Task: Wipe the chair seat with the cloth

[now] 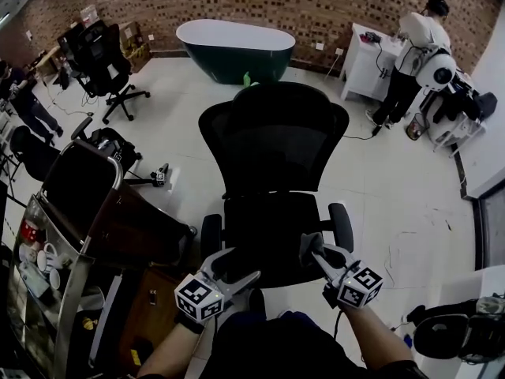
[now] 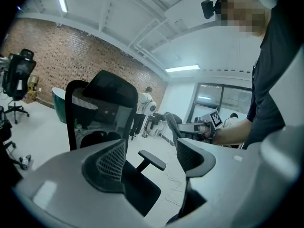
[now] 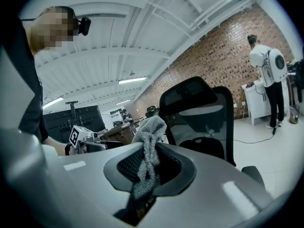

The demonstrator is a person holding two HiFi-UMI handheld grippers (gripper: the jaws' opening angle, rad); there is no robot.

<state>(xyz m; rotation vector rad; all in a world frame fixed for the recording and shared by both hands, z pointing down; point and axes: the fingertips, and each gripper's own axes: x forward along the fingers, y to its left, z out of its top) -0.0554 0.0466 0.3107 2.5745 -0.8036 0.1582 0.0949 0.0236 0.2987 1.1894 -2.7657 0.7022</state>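
The right gripper [image 1: 318, 253] fingers pinch the grey cloth [image 3: 148, 141] near the chair seat [image 1: 268, 227]; left gripper [image 1: 243, 263] fingers gape empty.

Pale floor [image 1: 394, 212] bears the office chair [image 1: 272, 156] (green tub [image 1: 234, 50] behind it).

The cloth [image 3: 149, 146] looks fuzzy, the chair back [image 1: 272, 140] black mesh, the floor [image 1: 398, 212] glossy.

Open room above chair seat [image 1: 268, 231], armrests [image 1: 341, 226] flanking it, backrest [image 1: 272, 144] walling far side, cart [image 1: 79, 186] close at left
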